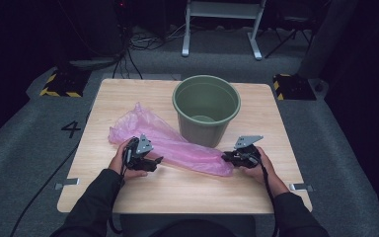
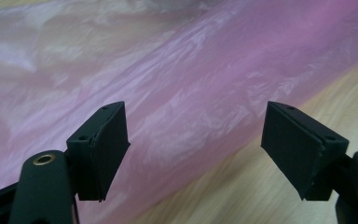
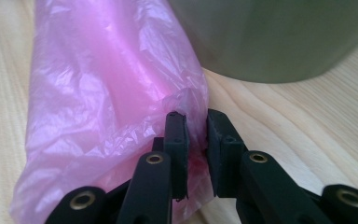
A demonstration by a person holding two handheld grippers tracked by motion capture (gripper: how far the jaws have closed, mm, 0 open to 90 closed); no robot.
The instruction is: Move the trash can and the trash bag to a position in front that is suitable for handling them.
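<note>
A crumpled pink plastic bag lies stretched across the wooden table, in front of a green bucket. At the bag's left part my left gripper stands open. In the left gripper view its jaws stand wide apart just over the pink film, with nothing pinched. My right gripper is at the bag's right end. In the right gripper view its jaws are pressed together on a fold of the bag's edge, close to the bucket's wall.
The bucket stands upright at the table's middle back, with its inside dim. Bare wood lies along the front edge and at both sides of the bag. Beyond the table are grey floor, cables, yellow-black striped blocks and a white frame.
</note>
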